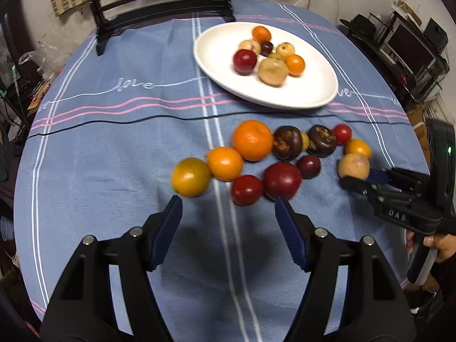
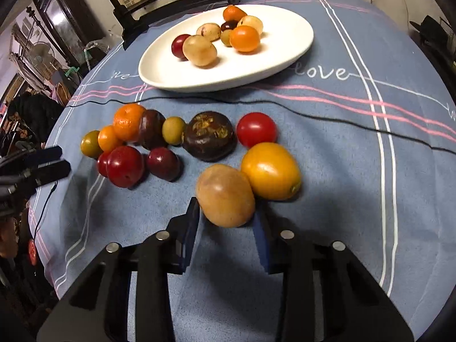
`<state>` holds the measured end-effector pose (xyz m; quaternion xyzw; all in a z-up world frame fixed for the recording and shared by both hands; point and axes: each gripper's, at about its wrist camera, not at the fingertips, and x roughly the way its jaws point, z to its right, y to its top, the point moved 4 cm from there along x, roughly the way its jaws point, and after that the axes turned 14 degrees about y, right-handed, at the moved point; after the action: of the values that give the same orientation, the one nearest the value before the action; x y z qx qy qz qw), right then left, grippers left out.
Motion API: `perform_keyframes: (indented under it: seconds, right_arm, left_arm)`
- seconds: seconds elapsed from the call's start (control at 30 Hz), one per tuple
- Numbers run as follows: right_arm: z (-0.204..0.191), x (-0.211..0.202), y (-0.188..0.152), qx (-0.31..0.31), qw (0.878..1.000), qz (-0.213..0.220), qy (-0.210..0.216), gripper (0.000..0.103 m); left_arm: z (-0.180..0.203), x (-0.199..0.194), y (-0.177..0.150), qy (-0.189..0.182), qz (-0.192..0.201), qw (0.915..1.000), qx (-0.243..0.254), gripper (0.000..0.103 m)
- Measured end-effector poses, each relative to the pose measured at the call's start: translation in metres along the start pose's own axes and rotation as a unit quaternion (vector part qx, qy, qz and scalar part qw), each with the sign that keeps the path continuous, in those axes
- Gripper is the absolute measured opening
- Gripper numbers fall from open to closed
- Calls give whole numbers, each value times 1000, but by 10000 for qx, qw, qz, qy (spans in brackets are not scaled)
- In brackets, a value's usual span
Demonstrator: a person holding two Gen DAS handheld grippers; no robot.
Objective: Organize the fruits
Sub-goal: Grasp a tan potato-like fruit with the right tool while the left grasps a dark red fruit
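Fingers (image 2: 263, 239) of your right gripper (image 2: 226, 228) straddle the tan fruit (image 2: 225, 195) on the table (image 2: 342, 171), not visibly pinching. Likely light, smooth, bruisable: grip its widest middle. Left gripper (image 1: 228, 202) spread, empty.

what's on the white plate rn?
The white plate holds a cluster: two oranges, one at, a red fruit, tan ones like, and a dark plum. Anything tucked behind the pile is covered.
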<state>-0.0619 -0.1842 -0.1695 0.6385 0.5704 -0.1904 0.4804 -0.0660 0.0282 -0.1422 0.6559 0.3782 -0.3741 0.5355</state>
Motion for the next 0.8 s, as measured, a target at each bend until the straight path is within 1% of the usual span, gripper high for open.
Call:
perform_keyframes:
  seconds: [0.13, 0.27, 0.37, 0.47, 0.63, 0.67, 0.7, 0.73, 0.77, 0.8]
  right_arm:
    - [-3, -17, -2, -53, 9998, 119, 140, 35]
    - [4, -33, -10, -24, 9998, 175, 127, 34]
    - [11, -38, -14, 132, 9996, 212, 142, 34]
    - [13, -43, -16, 178, 9993, 280, 166, 33]
    - [10, -45, -15, 138, 9992, 327, 187, 33]
    - [9, -45, -15, 116, 9993, 321, 175, 29]
    - [9, -44, -15, 92, 9993, 309, 169, 28]
    - [6, -42, -15, 50, 9995, 267, 169, 27]
    - [5, -42, -16, 2, 9996, 238, 153, 27]
    - [3, -40, -17, -47, 9997, 194, 144, 27]
  left_arm:
    - [22, 0, 4, -128, 61, 9995, 274, 69]
    - [43, 6, 12, -208, 113, 9985, 493, 69]
    - [56, 20, 17, -199, 38, 9977, 650, 69]
    - [63, 33, 19, -93, -36, 9968, 797, 68]
    - [67, 43, 22, 34, 4, 9945, 1049, 67]
    - [67, 43, 21, 66, 12, 9940, 1088, 65]
    - [68, 43, 21, 115, 31, 9935, 1133, 61]
    - [69, 43, 20, 120, 66, 9926, 1204, 57]
    - [70, 42, 19, 70, 87, 9920, 1261, 51]
    - [73, 42, 18, -63, 38, 9911, 1326, 42]
